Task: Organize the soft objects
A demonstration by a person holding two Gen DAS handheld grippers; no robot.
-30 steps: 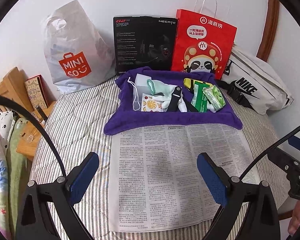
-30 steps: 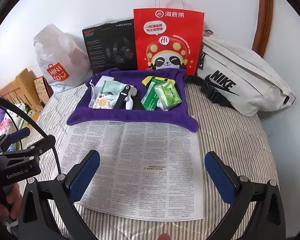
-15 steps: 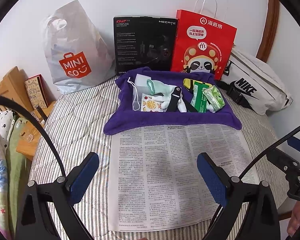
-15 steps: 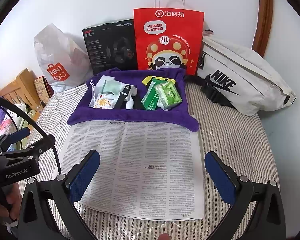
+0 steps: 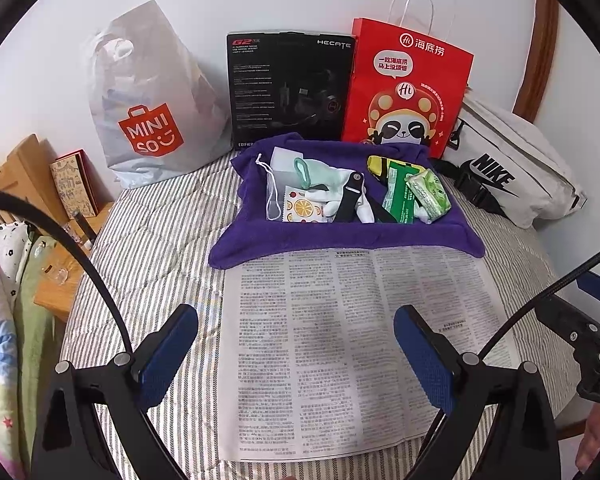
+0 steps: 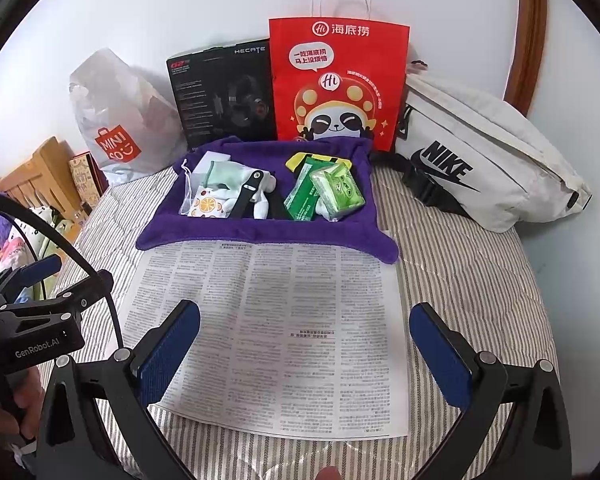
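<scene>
A purple cloth (image 5: pixel 340 236) (image 6: pixel 260 232) lies on the striped bed, with small items piled on it: a fruit-print pouch (image 5: pixel 302 210) (image 6: pixel 206 204), a mint-green soft item (image 5: pixel 324 172) (image 6: pixel 226 174), a black strap (image 5: pixel 350 196) (image 6: pixel 246 196), a green tissue pack (image 5: pixel 428 192) (image 6: pixel 338 190) and a green packet (image 5: pixel 398 192). A newspaper sheet (image 5: pixel 352 344) (image 6: pixel 284 328) lies in front of it. My left gripper (image 5: pixel 296 352) is open and empty above the newspaper. My right gripper (image 6: pixel 306 348) is open and empty above it too.
Against the wall stand a Miniso plastic bag (image 5: pixel 152 96) (image 6: pixel 116 120), a black Hecate box (image 5: pixel 290 88) (image 6: pixel 224 92), a red paper bag (image 5: pixel 408 88) (image 6: pixel 338 84) and a white Nike bag (image 5: pixel 516 168) (image 6: pixel 484 160). A wooden stand (image 5: pixel 64 240) is at the left of the bed.
Both views have shifted very slightly; the grippers stay open and nothing on the bed has moved.
</scene>
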